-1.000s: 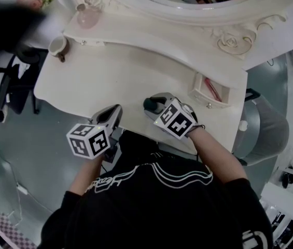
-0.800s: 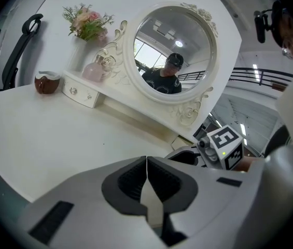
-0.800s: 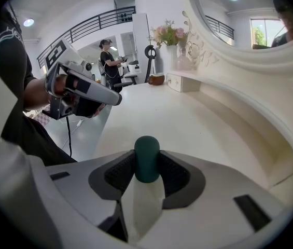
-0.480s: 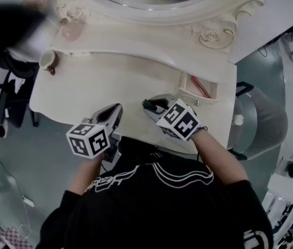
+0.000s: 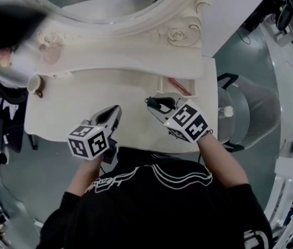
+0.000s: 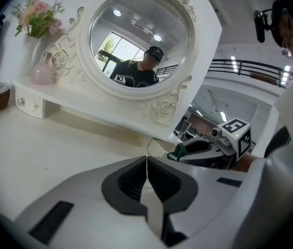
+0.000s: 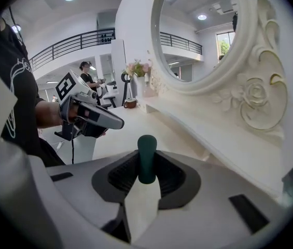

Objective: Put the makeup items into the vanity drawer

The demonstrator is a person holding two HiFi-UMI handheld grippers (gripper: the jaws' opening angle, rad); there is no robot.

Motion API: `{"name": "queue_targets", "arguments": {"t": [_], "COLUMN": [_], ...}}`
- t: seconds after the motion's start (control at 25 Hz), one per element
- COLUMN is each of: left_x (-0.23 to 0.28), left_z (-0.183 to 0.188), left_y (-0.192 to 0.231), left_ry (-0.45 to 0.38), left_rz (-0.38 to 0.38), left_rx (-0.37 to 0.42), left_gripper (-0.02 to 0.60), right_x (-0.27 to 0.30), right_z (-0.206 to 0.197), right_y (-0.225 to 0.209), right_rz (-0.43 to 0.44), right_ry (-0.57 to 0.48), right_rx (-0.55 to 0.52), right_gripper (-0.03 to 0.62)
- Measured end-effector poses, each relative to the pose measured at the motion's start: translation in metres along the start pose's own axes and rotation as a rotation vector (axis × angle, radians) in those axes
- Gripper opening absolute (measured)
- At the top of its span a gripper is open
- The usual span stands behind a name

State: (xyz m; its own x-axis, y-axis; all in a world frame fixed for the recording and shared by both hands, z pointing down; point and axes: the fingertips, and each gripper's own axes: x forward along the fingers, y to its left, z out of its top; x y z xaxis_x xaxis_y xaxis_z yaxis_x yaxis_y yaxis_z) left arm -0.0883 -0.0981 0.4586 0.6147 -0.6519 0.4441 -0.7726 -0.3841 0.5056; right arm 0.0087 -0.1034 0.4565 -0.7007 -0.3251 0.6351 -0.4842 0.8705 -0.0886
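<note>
Right tool [image 5: 149, 102]: jaws have just been closing and now grip a dark green makeup stick [image 7: 147, 161] over the table [image 5: 73, 102], just in front of the open drawer [image 5: 159, 83]. Left tool [image 6: 146, 161]: jaws together, empty, farther left of the drawer.

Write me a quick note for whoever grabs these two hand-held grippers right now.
Right gripper: jaws have just been closing and are now shut on a dark green makeup tube, held above the vanity top.
Left gripper: shut, empty.
Drawer: open at the vanity's right end, with a red item already inside.
Left to do: carry the green tube to the drawer and drop it in.
</note>
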Motion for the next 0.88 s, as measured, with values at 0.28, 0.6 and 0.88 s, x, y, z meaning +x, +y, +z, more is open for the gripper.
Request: {"name": "queue_targets", "arguments": {"t": [0.28, 0.6, 0.88], "left_x": [0.026, 0.036, 0.042], "left_z": [0.004, 0.011, 0.008], "left_y": [-0.024, -0.030, -0.026], "left_ry": [0.029, 0.029, 0.043], "left_rz": [-0.059, -0.070, -0.064], "left_rx": [0.039, 0.052, 0.041], "left_gripper": [0.026, 0.026, 0.026], "right_x": [-0.044, -0.065, -0.057], "right_z": [-0.010, -0.028, -0.049], "right_y": [-0.049, -0.098, -0.116], "right_rz": [-0.173, -0.348, -0.384], "right_ry": [-0.038, -0.040, 0.007], "right_rx": [0.050, 0.091, 0.107], "right_gripper": [0.110, 0.110, 0.140]}}
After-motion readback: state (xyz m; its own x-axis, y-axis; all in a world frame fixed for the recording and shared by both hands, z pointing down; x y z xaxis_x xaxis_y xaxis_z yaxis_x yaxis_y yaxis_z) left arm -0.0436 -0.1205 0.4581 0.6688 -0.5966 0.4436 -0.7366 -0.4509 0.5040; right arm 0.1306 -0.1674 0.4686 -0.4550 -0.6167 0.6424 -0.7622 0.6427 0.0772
